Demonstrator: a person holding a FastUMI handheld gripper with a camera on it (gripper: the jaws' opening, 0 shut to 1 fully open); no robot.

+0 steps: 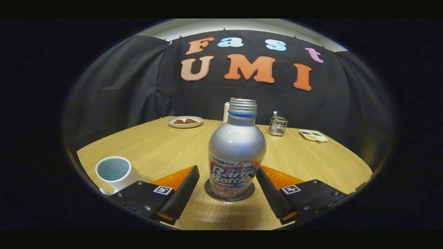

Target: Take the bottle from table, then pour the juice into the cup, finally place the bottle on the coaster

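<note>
Between the two black fingers stands the silver aluminium bottle (237,152) with its blue neck ring and colourful label, upright, cap off, threaded mouth bare. It sits squarely on a dark round coaster (211,192), whose rim peeks out around the base. And the gripper (226,181) is released: jaws spread wide, left finger clear of the bottle on one side, right finger (271,193) very close to the label on the other, though I cannot tell whether it touches. Nothing is being squeezed here.

Off beyond the left finger, near the table edge, there is the white cup (116,172) with a pale blue inside, tilted in this fisheye look, well apart from the bottle. All of it rests on the round light wooden table (155,148).

Further back, a white plate (185,121) carries reddish-brown pieces. Behind the bottle's shoulder, a white cylinder (226,111) pokes out. To the right stands a small wire holder (278,125), and past it a shallow divided white dish (313,135).
</note>
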